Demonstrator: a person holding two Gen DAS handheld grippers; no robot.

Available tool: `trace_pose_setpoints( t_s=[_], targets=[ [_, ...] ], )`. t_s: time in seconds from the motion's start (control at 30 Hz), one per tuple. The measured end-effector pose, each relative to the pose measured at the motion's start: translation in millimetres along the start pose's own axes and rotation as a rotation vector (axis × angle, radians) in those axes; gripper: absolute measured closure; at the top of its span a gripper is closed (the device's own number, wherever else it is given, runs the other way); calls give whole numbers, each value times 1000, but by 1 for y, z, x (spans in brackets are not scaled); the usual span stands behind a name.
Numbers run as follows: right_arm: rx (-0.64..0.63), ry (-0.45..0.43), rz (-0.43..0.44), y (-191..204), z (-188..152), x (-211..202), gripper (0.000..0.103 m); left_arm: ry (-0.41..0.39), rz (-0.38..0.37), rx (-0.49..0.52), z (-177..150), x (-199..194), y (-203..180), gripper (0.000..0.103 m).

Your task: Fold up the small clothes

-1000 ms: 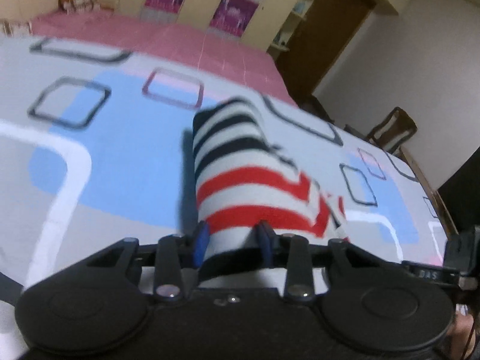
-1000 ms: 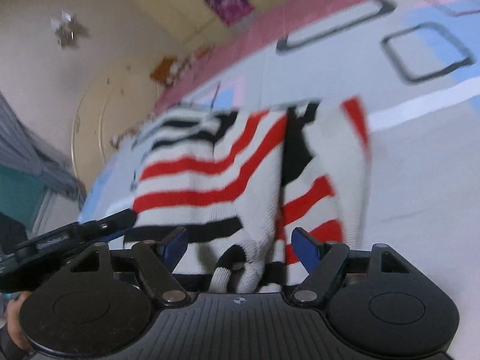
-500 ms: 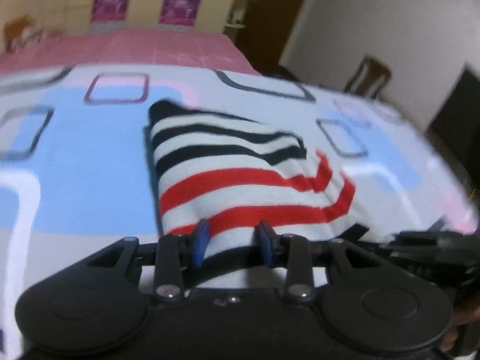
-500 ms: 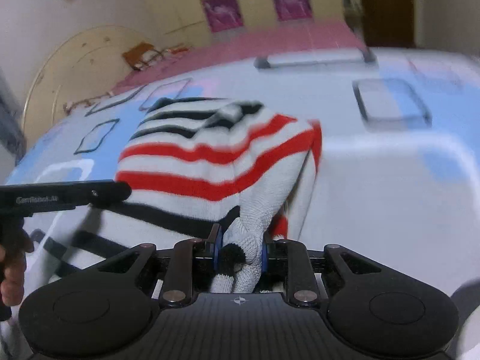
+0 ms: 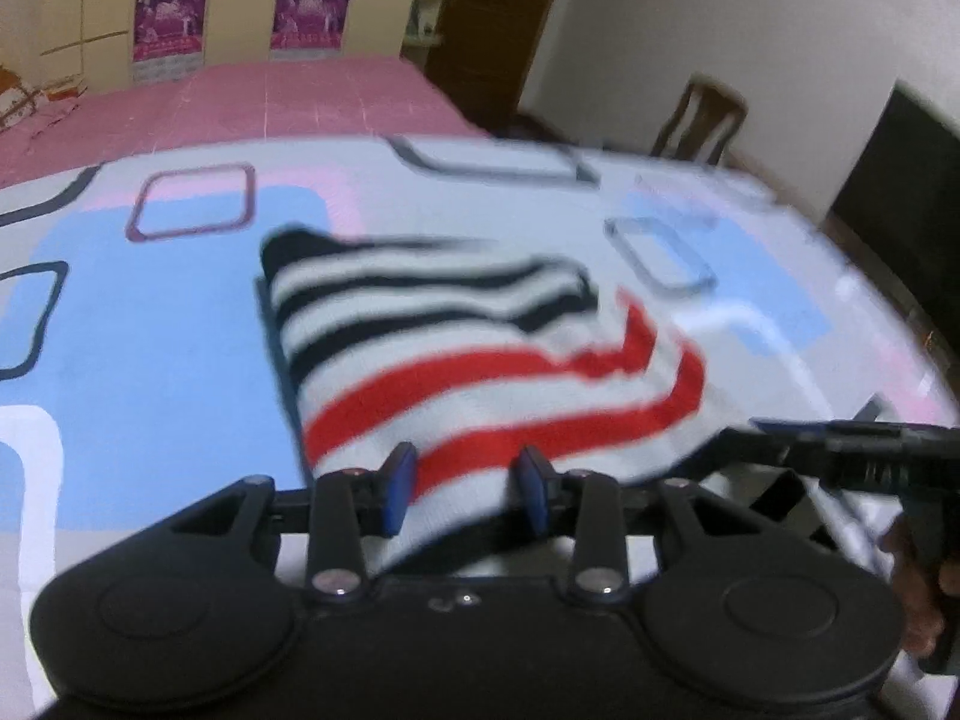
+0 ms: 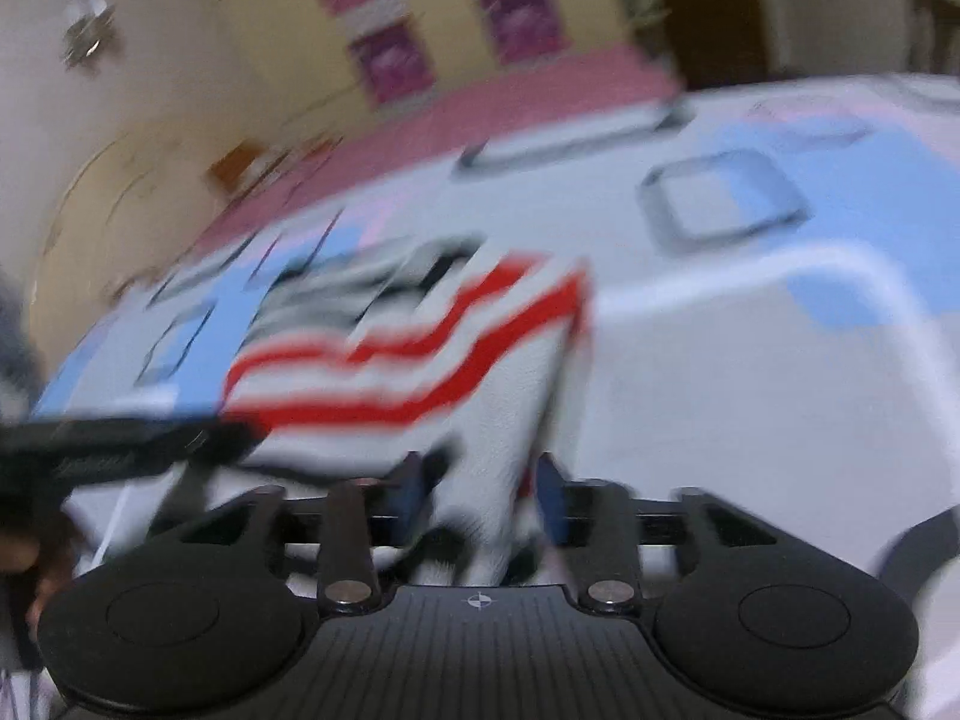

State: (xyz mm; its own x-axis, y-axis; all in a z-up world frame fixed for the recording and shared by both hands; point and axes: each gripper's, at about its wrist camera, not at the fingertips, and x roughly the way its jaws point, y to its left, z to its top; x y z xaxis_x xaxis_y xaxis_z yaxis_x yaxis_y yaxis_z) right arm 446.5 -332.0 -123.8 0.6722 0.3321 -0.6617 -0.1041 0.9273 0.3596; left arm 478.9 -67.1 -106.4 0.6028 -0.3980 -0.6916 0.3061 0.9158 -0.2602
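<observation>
A small knit garment [image 5: 456, 348] with black, white and red stripes lies folded on the patterned bed sheet [image 5: 150, 324]. My left gripper [image 5: 468, 489] holds its near edge between the blue pads [image 5: 399, 480], jaws a hand's width apart on the cloth. In the right wrist view the garment [image 6: 384, 372] is blurred. My right gripper [image 6: 483, 495] has its jaws partly apart with a bunch of white cloth between them. The right gripper also shows at the right edge of the left wrist view [image 5: 840, 444].
The sheet has blue, white and grey squares. A pink bed cover [image 5: 240, 102] lies behind it. A wooden chair [image 5: 702, 120] and a dark door [image 5: 486, 18] stand at the back right. Yellow cupboards [image 6: 420, 18] line the far wall.
The right gripper's jaws have widened from tightly shut on the cloth. Both views have swung and blurred. The garment has flattened lower onto the sheet.
</observation>
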Motion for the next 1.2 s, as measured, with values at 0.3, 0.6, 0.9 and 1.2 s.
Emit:
trace_pose_setpoints(
  t_s=[0.3, 0.6, 0.9, 1.2],
  targets=[
    [-239, 54, -30, 53, 62, 70, 84, 19, -27, -70, 29, 41, 25, 71],
    [-131, 64, -125, 5, 60, 71, 84, 47, 30, 43, 29, 56, 3, 71],
    [-221, 64, 14, 20, 20, -9, 84, 46, -46, 83, -16, -14, -22, 69],
    [-276, 61, -66, 33, 1, -11, 85, 26, 37, 121, -27, -29, -35, 74]
  ],
)
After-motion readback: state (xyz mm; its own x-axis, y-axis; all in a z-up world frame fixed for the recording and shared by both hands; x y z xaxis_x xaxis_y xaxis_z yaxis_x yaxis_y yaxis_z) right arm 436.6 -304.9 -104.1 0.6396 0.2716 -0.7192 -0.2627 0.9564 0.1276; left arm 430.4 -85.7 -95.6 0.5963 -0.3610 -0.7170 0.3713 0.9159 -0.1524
